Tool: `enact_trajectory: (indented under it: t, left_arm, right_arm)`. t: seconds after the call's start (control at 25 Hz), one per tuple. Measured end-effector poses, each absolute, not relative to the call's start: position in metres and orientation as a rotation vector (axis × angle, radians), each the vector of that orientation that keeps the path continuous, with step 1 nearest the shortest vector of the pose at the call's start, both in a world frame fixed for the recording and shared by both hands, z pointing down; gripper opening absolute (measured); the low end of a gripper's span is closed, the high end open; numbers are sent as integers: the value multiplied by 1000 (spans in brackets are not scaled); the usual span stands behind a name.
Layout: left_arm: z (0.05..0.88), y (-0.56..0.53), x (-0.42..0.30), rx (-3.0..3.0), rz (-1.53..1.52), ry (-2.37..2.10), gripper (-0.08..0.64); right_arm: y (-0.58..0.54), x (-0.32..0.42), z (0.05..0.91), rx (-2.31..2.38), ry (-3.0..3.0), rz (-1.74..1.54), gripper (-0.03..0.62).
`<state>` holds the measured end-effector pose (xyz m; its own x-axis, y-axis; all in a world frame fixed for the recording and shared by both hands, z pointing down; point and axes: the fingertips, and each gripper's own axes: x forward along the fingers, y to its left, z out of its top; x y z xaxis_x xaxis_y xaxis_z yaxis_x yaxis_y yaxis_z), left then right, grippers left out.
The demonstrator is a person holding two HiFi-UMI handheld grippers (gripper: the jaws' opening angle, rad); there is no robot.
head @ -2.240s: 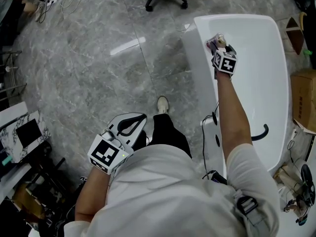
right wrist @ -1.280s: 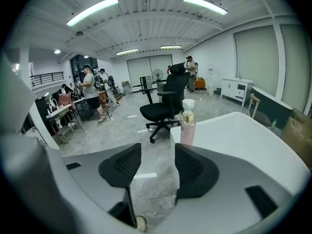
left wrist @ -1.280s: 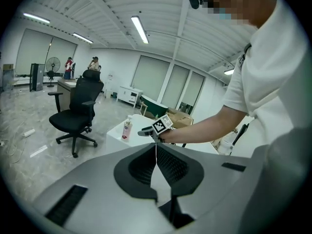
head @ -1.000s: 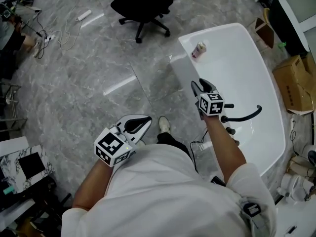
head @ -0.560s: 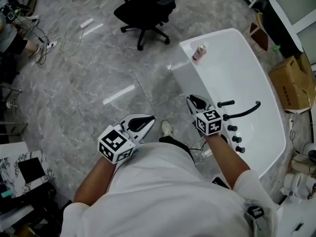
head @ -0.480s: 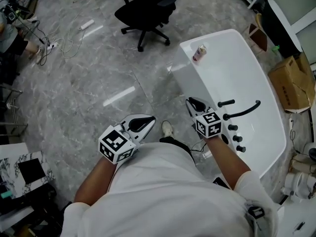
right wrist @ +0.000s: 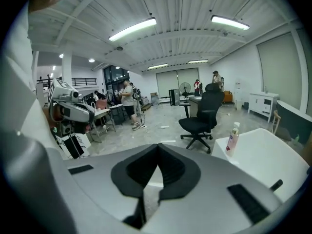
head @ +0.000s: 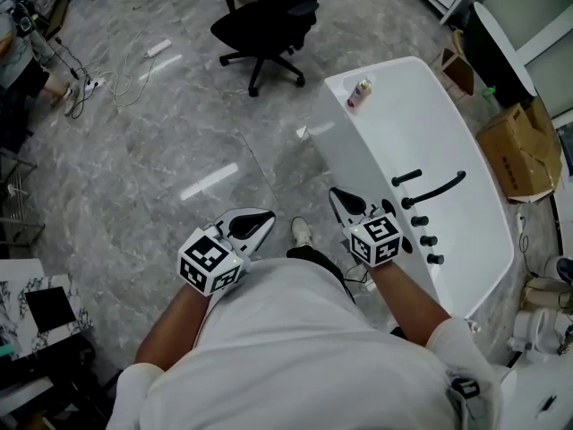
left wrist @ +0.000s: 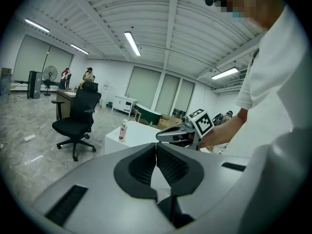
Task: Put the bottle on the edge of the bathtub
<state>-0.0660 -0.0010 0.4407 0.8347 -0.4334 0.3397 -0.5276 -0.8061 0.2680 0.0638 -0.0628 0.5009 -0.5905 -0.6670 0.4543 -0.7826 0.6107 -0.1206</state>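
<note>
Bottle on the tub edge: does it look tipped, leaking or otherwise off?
Nothing stands out. The bottle stands upright on the far corner of the bathtub rim, and no spill shows around it. Neither gripper is touching it.

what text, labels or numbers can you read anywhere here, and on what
No text is readable.
Small pink and white bottle on the white bathtub edge: label too small to read.
Brown cardboard box: any print too blurred.
Black and white marker cubes: square patterns only, no letters.
</note>
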Motion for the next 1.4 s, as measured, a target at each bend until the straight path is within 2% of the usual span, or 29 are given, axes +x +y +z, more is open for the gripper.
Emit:
enact_trajectory:
  t: [0.48,1.4]
  left_arm:
    - [447,37,-88,2645,366,-738,18]
    - [456,50,-104,2632,339,-762,18]
  right_arm:
    - [-3,18,479,1017,-2551,380,9]
    - [13,-1,479,960,-2520,281,9]
